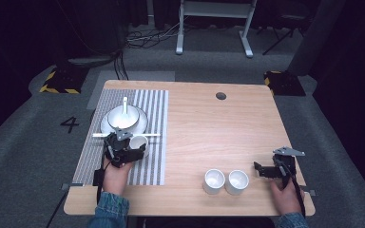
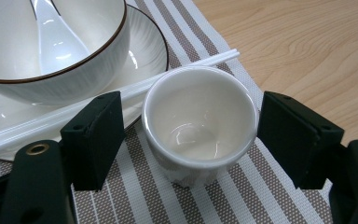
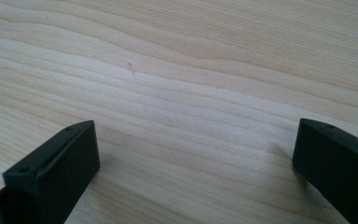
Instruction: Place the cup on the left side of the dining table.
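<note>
High view first: the left tool (image 1: pixel 132 151) sits on the striped mat (image 1: pixel 149 166) at the counter's (image 1: pixel 209 123) nine o'clock side, with a small white cup (image 1: pixel 140 141) at its tip. At the cup's eleven o'clock, a bowl (image 1: pixel 123 117) with a spoon (image 1: pixel 125 105) rests on a plate (image 1: pixel 142 124), and white chopsticks (image 1: pixel 153 135) lie across the plate's near edge. Two more cups (image 1: pixel 214 181) wait at six o'clock. The right tool (image 1: pixel 262 170) rests at four o'clock.

Left gripper view now: the cup (image 2: pixel 199 127) stands upright on the mat (image 2: pixel 242 196), between the jaws, which are apart. There's a gap on both sides, though the right-hand one is slim and I can't quite rule out a touch. The chopsticks (image 2: pixel 121 93) run just behind the cup, at its twelve o'clock, close to the rim, maybe touching.

Right gripper view: jaws wide apart over bare wood (image 3: pixel 177 93), nothing between them.

The risk here: pull the left tool back crooked and a jaw clips the cup, tipping it or shoving it into the chopsticks, which would roll off the plate (image 2: pixel 144 51).
</note>
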